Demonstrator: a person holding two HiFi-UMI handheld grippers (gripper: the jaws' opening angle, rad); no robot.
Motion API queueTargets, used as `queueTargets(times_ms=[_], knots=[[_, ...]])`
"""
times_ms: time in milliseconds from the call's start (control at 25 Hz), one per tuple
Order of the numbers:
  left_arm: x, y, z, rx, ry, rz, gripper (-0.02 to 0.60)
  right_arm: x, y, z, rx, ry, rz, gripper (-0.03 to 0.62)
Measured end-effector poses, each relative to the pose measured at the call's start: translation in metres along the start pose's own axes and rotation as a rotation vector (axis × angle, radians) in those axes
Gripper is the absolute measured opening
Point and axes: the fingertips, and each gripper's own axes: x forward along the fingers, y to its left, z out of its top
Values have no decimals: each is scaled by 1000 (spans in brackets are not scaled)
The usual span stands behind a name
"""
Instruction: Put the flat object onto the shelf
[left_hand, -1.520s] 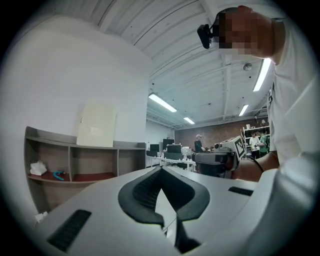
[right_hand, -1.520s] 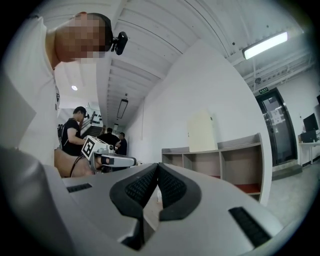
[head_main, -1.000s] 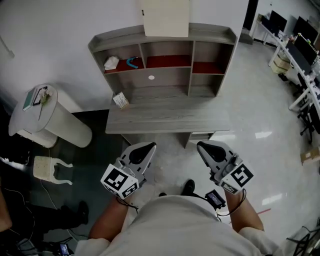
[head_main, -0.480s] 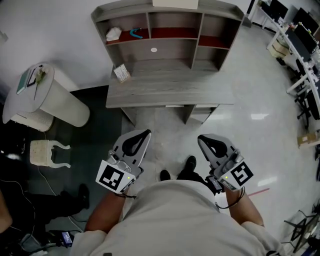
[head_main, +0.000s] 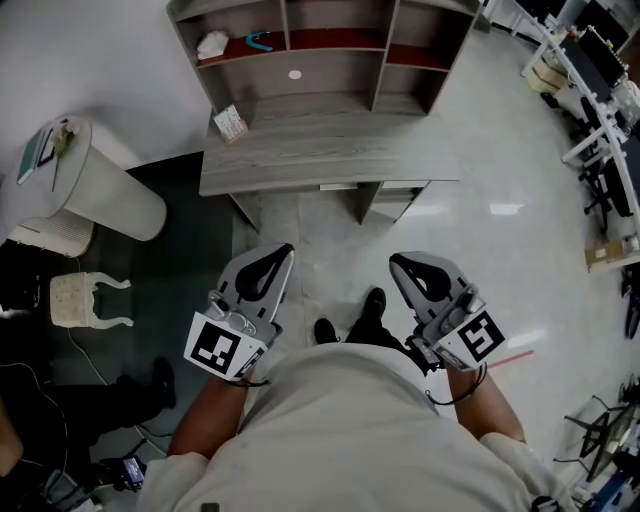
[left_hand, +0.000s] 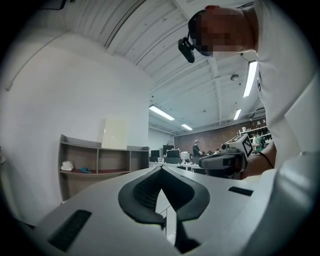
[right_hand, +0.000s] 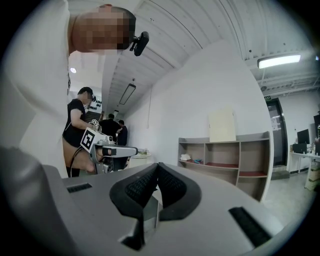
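Both tools are held low in front of me and I'm standing back from the desk (head_main: 330, 165). Left tool (head_main: 282, 252): pads pressed together, nothing between them. Right tool (head_main: 397, 262): same, pressed together and empty. They sit side by side, well apart, tips aimed toward the desk.

The flat panel (left_hand: 115, 132), cream-coloured, stands upright on the top board of the shelf (head_main: 300, 75), against the white wall and above the middle compartment. Both gripper views show it there.

The shelf sits at the back of the desk. Its left compartment holds a white crumpled thing (head_main: 212, 43) and a teal curved thing (head_main: 262, 40). Middle and right compartments have red liners. A small box (head_main: 229, 122) is on the desk near its left rear, just in front of the shelf. A white cylindrical bin (head_main: 90, 190) stands on the floor left of the desk. My shoes (head_main: 372, 303) show between the tools.
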Motion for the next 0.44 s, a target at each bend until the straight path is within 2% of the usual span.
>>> queueTargets(times_ms=[440], knots=[[0,-7,-6,-3,-14,-25,14,-5,4,-5,9,-21,-15,18]])
